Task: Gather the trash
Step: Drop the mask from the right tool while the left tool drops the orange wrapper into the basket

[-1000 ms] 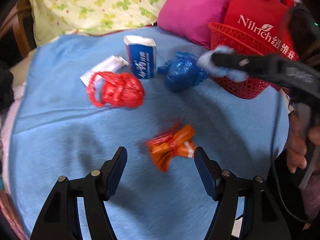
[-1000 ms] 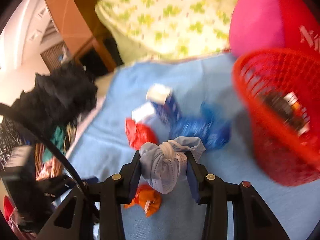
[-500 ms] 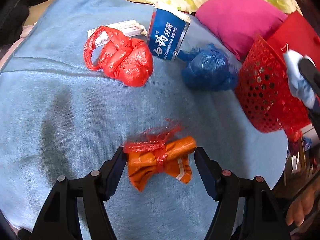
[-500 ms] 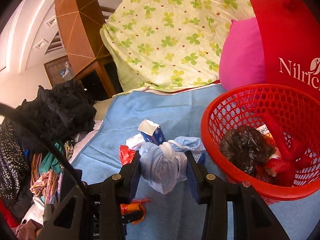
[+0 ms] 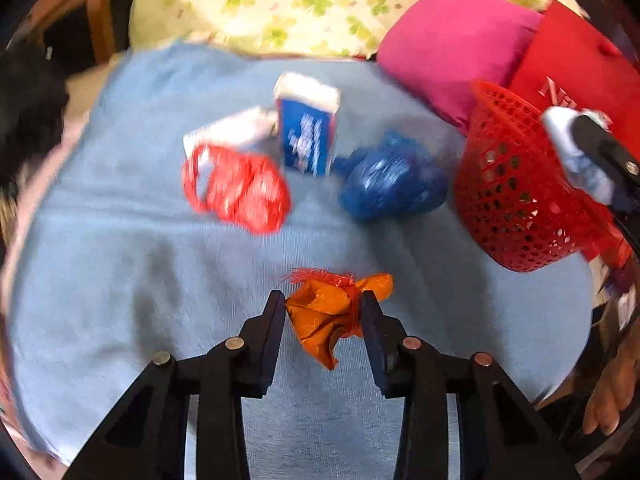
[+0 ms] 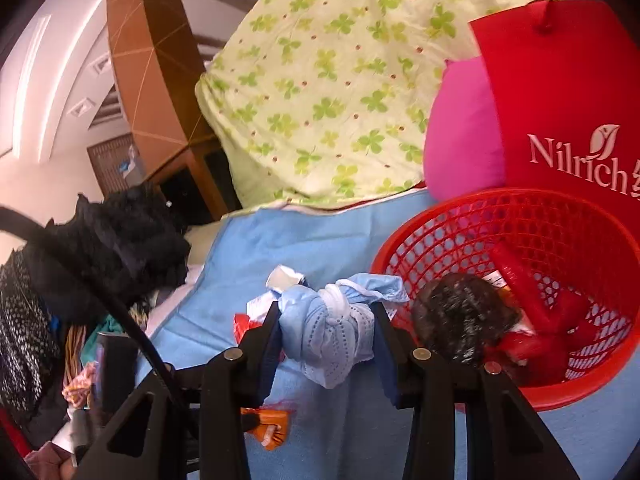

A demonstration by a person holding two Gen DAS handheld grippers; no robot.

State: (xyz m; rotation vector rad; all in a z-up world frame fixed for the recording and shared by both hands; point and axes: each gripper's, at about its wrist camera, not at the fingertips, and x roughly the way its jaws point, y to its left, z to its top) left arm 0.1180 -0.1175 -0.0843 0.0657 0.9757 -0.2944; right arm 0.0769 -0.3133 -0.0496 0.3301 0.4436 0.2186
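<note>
An orange wrapper tied with red film (image 5: 320, 320) sits between the pads of my left gripper (image 5: 323, 300), whose jaws are closing and press on it from both sides, just above the blue blanket (image 5: 120, 300). My right gripper (image 6: 326, 312) is shut on a knotted pale-blue bundle (image 6: 328, 332) and hangs beside the near rim of the red mesh basket (image 6: 500, 196). The basket holds a dark bag (image 6: 460, 320) and red packaging. In the left wrist view the basket (image 5: 508, 200) stands at the right with that bundle (image 5: 576, 156) above its rim. The orange wrapper (image 6: 268, 428) shows low in the right wrist view.
On the blanket lie a red plastic bag (image 5: 240, 192), a blue-and-white carton (image 5: 308, 136), a white box (image 5: 232, 132) and a blue bag (image 5: 392, 184). A pink pillow (image 5: 452, 44) and a red paper bag (image 6: 560, 100) stand behind the basket. Dark clothes (image 6: 120, 248) pile at the left edge.
The left jaws have closed from wide apart onto the orange wrapper. The right gripper carried the pale-blue bundle up and toward the red basket.
</note>
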